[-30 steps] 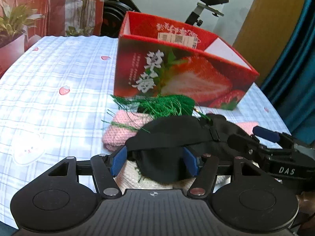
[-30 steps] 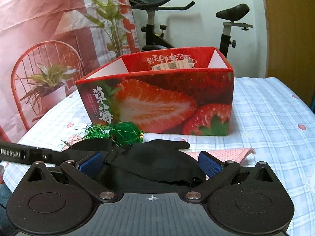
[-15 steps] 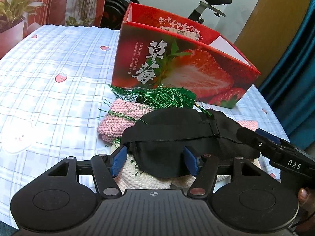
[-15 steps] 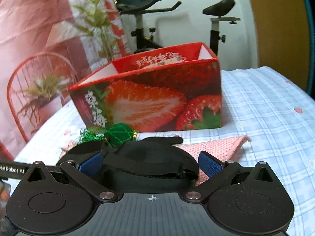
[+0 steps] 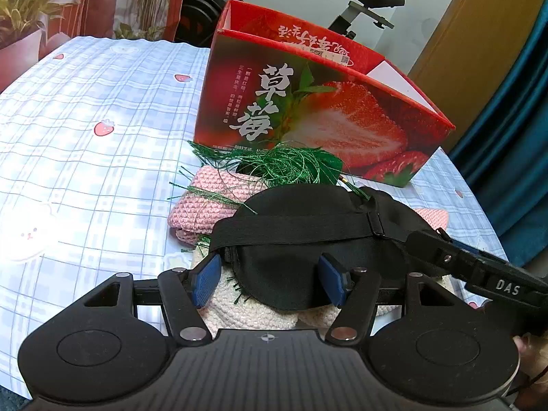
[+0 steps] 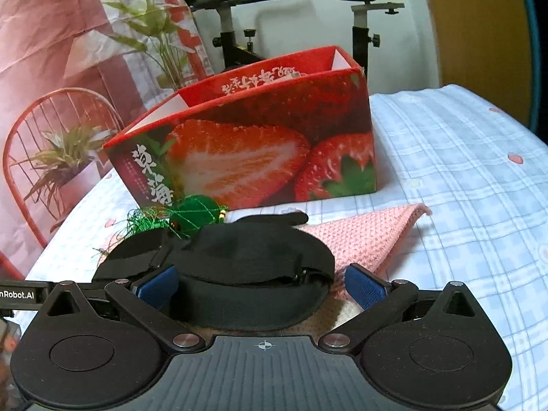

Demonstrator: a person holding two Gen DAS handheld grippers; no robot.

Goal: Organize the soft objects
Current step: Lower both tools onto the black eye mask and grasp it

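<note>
A black sleep mask (image 5: pixel 308 236) lies on top of a pile of soft things on the table. Under it are a cream knitted piece (image 5: pixel 253 311), a pink knitted piece (image 5: pixel 209 202) and a green tinsel tassel ornament (image 5: pixel 284 164). My left gripper (image 5: pixel 270 281) is open, its blue pads either side of the mask's near end. My right gripper (image 6: pixel 263 284) is open too, straddling the mask (image 6: pixel 239 267) from the other side. The pink cloth (image 6: pixel 363 236) and green ornament (image 6: pixel 191 212) also show there. The open red strawberry box (image 5: pixel 308 109) stands just behind the pile.
The table has a blue checked cloth with strawberry prints (image 5: pixel 85 137). The box shows in the right wrist view (image 6: pixel 260 150). An exercise bike (image 6: pixel 363 20), a potted plant on a red chair (image 6: pixel 61 157) and a teal curtain (image 5: pixel 513 137) stand beyond the table.
Both grippers have shifted slightly around the mask and stay open. The right view has swung, so the box appears turned. The pile has not moved.
</note>
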